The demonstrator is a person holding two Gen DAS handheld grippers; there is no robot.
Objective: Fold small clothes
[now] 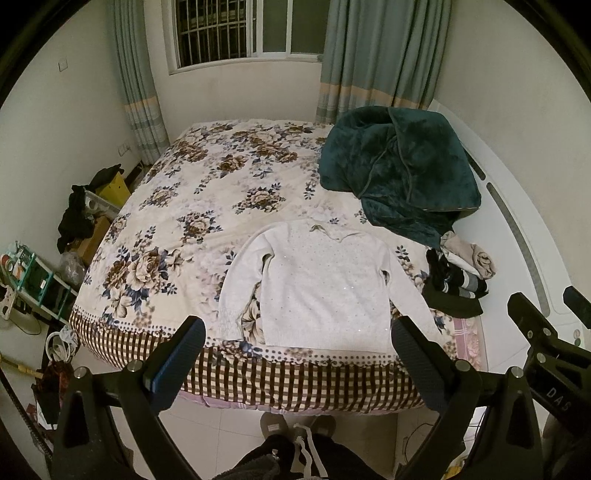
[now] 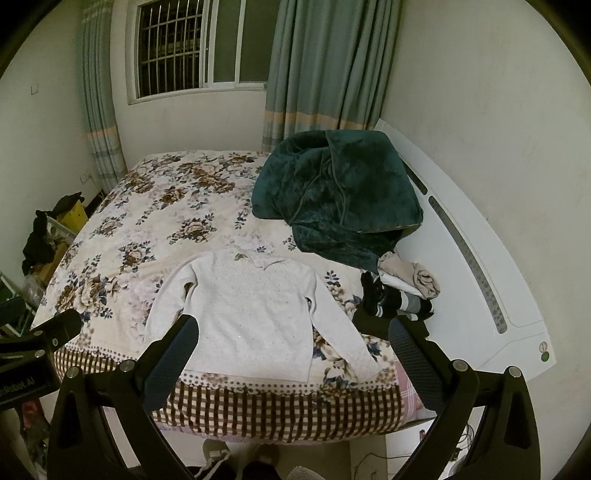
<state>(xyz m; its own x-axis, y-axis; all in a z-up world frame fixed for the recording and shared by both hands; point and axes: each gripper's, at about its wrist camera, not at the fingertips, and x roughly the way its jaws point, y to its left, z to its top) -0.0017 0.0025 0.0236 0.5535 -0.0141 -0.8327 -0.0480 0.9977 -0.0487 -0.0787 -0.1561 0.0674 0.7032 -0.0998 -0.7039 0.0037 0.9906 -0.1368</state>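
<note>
1. Bed (image 1: 177,206) with a floral cover, its near edge banded in brown check, fills the room between a side wall and a white headboard (image 2: 472,258).
2. Window (image 1: 236,29) with bars, flanked by grey-green curtains (image 1: 384,55), stands behind the far end of the bed.
3. White sweater (image 1: 325,291), the task's thing, lies flat and unfolded near the bed's near edge, neckline away from the cameras, both sleeves angled outward and down.
4. Dark green blanket (image 1: 395,166) is heaped on the bed beyond the sweater, against the headboard side.
5. Small pile of clothes (image 1: 458,280), dark, striped and beige, sits just beside the sweater's right sleeve, near the blanket's lower edge.
6. Clutter (image 1: 85,218) of boxes and dark garments stands on the floor along the bed's left side.
7. Left gripper (image 1: 299,358) hangs above the near edge, fingers spread wide, holding nothing.
8. Right gripper (image 2: 295,354) hangs likewise, fingers spread wide and empty, over the sweater's hem.
9. Person's shoes (image 1: 295,424) show on the tiled floor below.
</note>
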